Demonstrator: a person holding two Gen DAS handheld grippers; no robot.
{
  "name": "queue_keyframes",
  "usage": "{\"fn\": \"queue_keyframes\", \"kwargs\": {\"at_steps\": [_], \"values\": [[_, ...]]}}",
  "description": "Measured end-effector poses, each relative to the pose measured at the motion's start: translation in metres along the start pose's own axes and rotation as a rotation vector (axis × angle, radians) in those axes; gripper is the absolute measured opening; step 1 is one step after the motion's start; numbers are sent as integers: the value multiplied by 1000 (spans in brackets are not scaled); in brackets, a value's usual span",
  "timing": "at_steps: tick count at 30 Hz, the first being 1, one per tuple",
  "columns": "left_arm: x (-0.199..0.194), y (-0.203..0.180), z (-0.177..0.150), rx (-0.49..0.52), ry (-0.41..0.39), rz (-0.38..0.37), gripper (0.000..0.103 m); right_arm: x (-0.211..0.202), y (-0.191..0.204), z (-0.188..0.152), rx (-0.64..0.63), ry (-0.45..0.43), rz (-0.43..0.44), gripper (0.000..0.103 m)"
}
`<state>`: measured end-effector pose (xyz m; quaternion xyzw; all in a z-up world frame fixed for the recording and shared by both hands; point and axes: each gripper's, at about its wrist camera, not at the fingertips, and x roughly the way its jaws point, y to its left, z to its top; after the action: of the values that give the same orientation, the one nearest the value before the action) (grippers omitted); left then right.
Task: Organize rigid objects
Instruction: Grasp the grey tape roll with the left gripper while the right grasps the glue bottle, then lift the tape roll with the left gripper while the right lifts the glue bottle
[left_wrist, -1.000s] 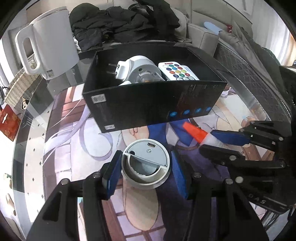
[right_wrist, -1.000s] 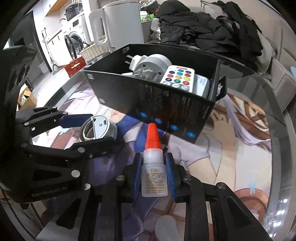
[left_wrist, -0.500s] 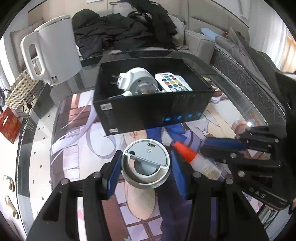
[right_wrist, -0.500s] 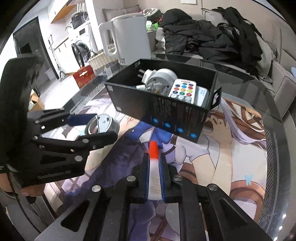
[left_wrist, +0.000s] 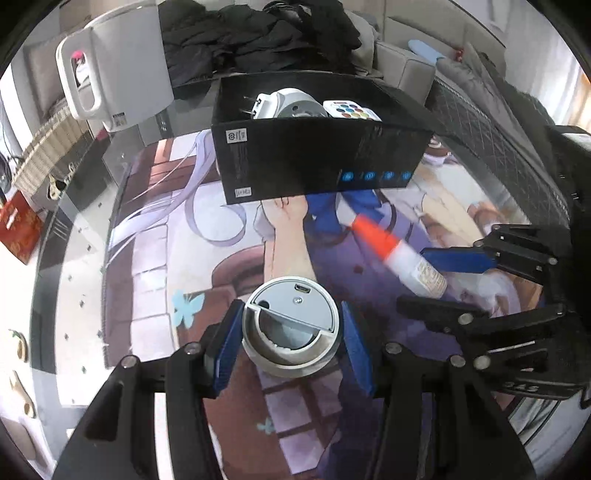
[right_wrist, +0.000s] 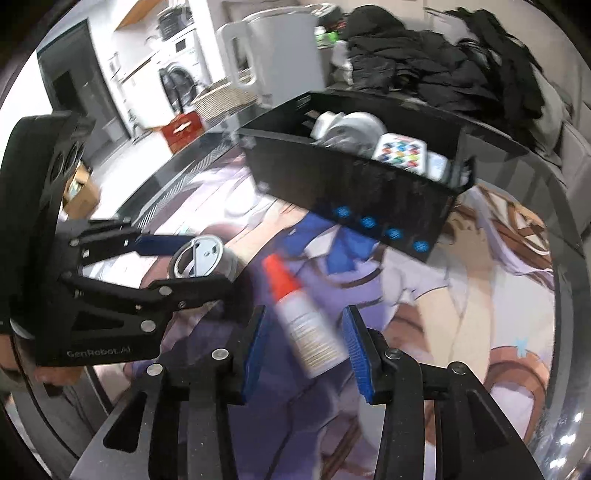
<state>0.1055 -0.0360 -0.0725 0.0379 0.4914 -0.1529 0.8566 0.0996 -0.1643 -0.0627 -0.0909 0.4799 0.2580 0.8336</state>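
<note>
My left gripper (left_wrist: 291, 314) is shut on a grey round device (left_wrist: 295, 295), held upright above the printed mat. To its right, my right gripper (right_wrist: 304, 312) has its jaws opening. A glue bottle (right_wrist: 306, 332) with an orange cap lies tilted and blurred between the blue pads, and they do not press on it. The bottle (left_wrist: 406, 262) also shows in the left wrist view. Beyond both grippers stands a black box (left_wrist: 314, 158) holding a white plug adapter (left_wrist: 284, 105) and a remote (left_wrist: 351, 110) with coloured buttons.
A white kettle (left_wrist: 118, 66) stands left of the box at the table's back. Dark clothes (left_wrist: 258, 33) are piled behind it. A wicker basket (left_wrist: 48, 144) and a red box (left_wrist: 18, 229) sit beyond the table's left edge.
The right jaws have parted from the glue bottle, which has tipped from upright to leaning left. Both grippers have drawn back from the black box.
</note>
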Motion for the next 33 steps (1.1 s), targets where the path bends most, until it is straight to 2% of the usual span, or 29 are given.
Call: {"fn": "queue_keyframes", "kwargs": {"at_steps": [2, 4, 6, 7, 14, 19, 22, 27, 33], "values": [[0, 1, -2, -2, 8, -4, 51, 8, 5, -5, -35, 28, -13, 42], [0, 2, -1, -1, 3, -7, 51, 7, 12, -7, -79, 13, -44, 34], [-3, 3, 1, -9, -11, -9, 51, 6, 11, -7, -70, 12, -23, 23], [-5, 2, 2, -8, -15, -12, 51, 6, 9, -6, -53, 11, -8, 21], [-18, -4, 8, 12, -67, -16, 51, -11, 9, -5, -31, -40, -10, 19], [-9, -1, 11, -8, -34, -24, 51, -11, 10, -5, -38, -29, -16, 19], [-4, -2, 10, -12, -11, -21, 51, -1, 9, -3, -48, 6, -18, 19], [1, -1, 7, -17, 11, -11, 51, 12, 13, 1, -75, 16, -38, 25], [-7, 2, 8, -22, -26, -1, 51, 9, 17, 0, -73, -4, -28, 20]]}}
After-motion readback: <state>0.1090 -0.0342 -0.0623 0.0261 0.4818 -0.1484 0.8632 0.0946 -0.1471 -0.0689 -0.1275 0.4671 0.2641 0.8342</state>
